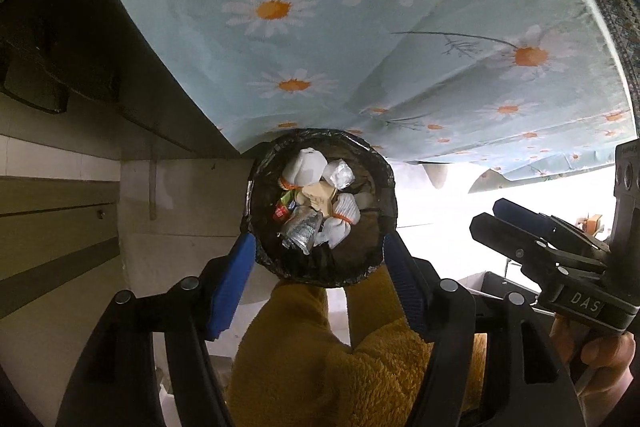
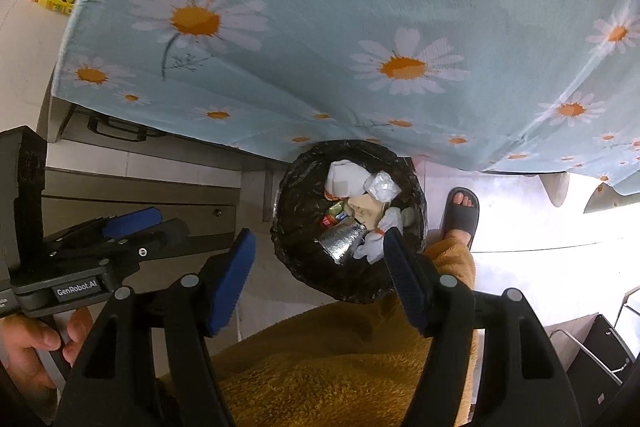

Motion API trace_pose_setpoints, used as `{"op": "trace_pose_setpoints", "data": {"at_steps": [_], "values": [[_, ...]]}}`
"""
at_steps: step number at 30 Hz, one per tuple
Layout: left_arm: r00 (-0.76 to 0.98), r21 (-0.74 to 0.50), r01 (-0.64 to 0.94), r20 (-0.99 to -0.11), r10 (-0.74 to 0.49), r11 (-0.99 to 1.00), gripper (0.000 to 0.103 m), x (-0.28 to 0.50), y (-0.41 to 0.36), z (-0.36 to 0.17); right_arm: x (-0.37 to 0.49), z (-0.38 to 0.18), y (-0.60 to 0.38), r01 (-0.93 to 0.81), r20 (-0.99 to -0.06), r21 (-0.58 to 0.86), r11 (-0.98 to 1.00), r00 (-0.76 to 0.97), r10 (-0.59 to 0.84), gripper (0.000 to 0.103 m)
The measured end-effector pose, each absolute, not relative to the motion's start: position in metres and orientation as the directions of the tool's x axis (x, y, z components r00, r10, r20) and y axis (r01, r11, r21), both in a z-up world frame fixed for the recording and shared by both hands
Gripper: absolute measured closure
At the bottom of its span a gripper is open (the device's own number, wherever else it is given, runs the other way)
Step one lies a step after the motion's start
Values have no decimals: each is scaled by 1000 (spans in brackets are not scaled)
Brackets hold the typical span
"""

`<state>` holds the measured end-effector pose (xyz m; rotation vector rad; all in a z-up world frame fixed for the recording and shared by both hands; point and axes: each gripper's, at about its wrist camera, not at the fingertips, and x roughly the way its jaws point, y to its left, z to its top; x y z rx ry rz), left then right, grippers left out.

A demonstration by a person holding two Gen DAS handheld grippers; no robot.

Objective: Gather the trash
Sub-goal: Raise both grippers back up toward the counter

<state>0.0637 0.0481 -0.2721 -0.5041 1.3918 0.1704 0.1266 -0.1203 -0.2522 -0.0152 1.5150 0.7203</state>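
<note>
A daisy-print tablecloth (image 2: 360, 7) fills the upper frame, pale floor tiles (image 2: 540, 227) at right. Just below its hem, mid-frame, the lined bin (image 2: 304, 259) is seen holding the collected trash (image 2: 360, 203). Both the left gripper (image 1: 318, 247) and right gripper (image 2: 318, 247) are held apart and empty above it, presumably after dropping.
</note>
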Motion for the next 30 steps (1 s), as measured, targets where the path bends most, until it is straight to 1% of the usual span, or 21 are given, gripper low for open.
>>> {"op": "trace_pose_setpoints", "data": {"at_steps": [6,11,13,15,17,18,19,20,25,30], "values": [[213,-249,-385,-961,-177,889,39,60,46,-250,126,-223,-119,-465,-896,415,782,-64,439,36],[288,-237,-335,-947,-141,912,39,54,44,-210,122,-181,-124,-504,-887,397,767,5,462,36],[324,-257,-322,-934,-150,911,39,52,46,-193,121,-164,-128,-518,-882,384,764,37,469,35],[354,-273,-316,-922,-154,909,39,52,47,-178,120,-145,-131,-532,-872,376,758,72,483,32],[386,-282,-306,-910,-153,909,38,53,48,-163,122,-128,-133,-541,-863,367,757,106,494,32],[399,-279,-303,-906,-144,911,34,54,48,-156,124,-118,-135,-545,-856,368,753,118,503,32],[417,-277,-304,-899,-135,911,27,54,49,-148,126,-112,-135,-550,-851,368,750,126,510,32],[437,-281,-307,-890,-127,909,26,55,51,-141,130,-104,-136,-556,-846,362,748,142,515,32],[485,-279,-313,-869,-100,908,25,64,59,-118,151,-69,-135,-601,-820,311,737,222,528,32],[518,-271,-339,-853,-62,901,25,79,69,-96,187,-50,-135,-625,-795,292,724,262,547,31]]}}
